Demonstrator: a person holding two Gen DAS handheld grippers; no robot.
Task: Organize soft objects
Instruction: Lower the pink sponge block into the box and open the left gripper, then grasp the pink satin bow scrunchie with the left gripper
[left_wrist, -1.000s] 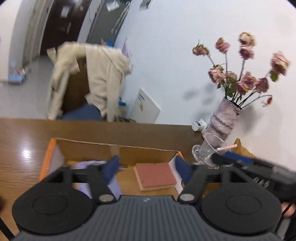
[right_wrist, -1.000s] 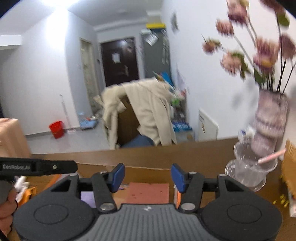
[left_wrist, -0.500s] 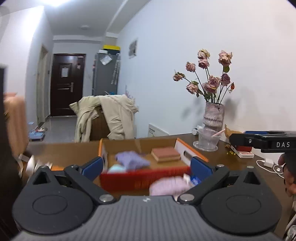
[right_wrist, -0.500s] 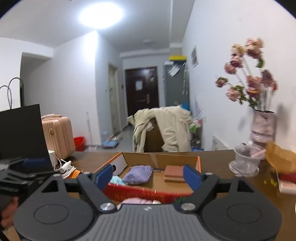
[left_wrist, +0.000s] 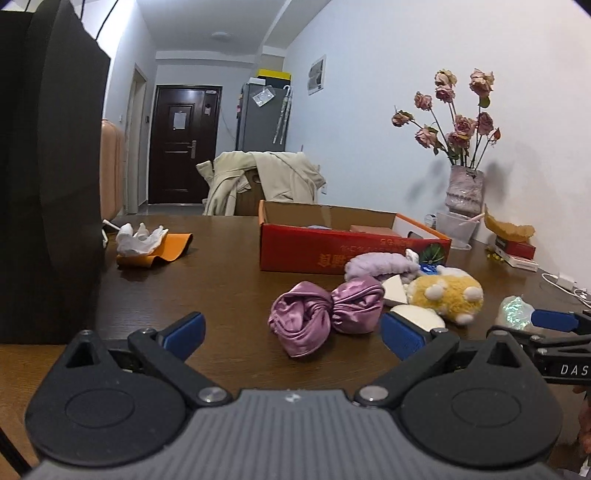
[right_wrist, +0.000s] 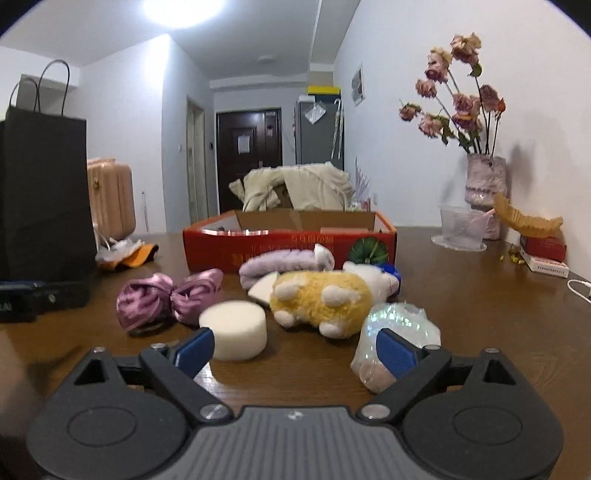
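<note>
A pink satin bow (left_wrist: 325, 310) lies on the brown table just ahead of my left gripper (left_wrist: 291, 332), which is open and empty. Right of the bow are a yellow plush toy (left_wrist: 447, 295), a white round sponge (left_wrist: 417, 319), a lilac headband (left_wrist: 380, 266) and a glittery bag (left_wrist: 515, 310). Behind them stands the red cardboard box (left_wrist: 332, 251). My right gripper (right_wrist: 295, 350) has its jaws opening with nothing pressed between them. The round sponge (right_wrist: 236, 328) sits by its left finger, the glittery bag (right_wrist: 399, 328) by its right, and the plush toy (right_wrist: 321, 299) is straight ahead.
A tall black paper bag (left_wrist: 48, 166) stands at the table's left. An orange cloth with white tissue (left_wrist: 147, 243) lies beside it. At the right wall are a vase of dried roses (right_wrist: 484, 181), a plastic cup (right_wrist: 461, 225), small red boxes (right_wrist: 543, 251) and a white cable (right_wrist: 580, 286).
Both grippers drew back from above the box and sank to the near side of the table. Their jaws spread wider. The loose soft items now lie in front of them.
</note>
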